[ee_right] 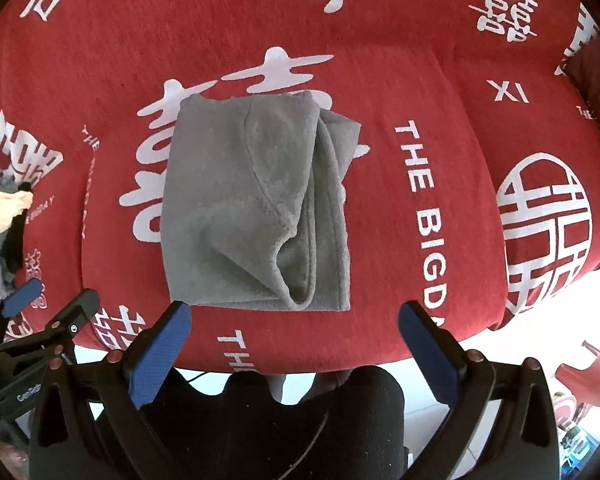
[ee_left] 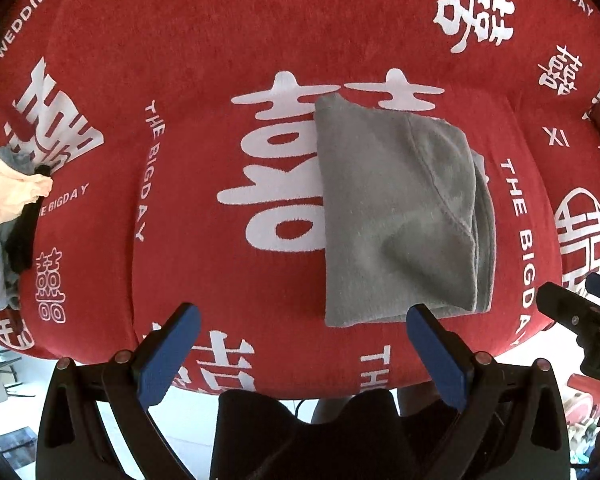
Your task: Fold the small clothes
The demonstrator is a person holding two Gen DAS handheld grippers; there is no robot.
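Note:
A grey fleece garment (ee_left: 396,216) lies folded into a rough rectangle on the red cushion (ee_left: 228,32) with white characters. It also shows in the right wrist view (ee_right: 256,204), with layered edges at its right side. My left gripper (ee_left: 302,320) is open and empty, hovering at the cushion's front edge, just short of the garment's near edge. My right gripper (ee_right: 296,316) is open and empty, also just short of the garment's near edge. Each gripper shows at the edge of the other's view: the right one (ee_left: 588,320), the left one (ee_right: 40,320).
A pile of other small clothes (ee_left: 8,208), peach, black and pale blue, lies at the cushion's left edge, also in the right wrist view (ee_right: 4,208). The cushion's front edge drops to a white floor. A red stool (ee_right: 588,372) stands at lower right.

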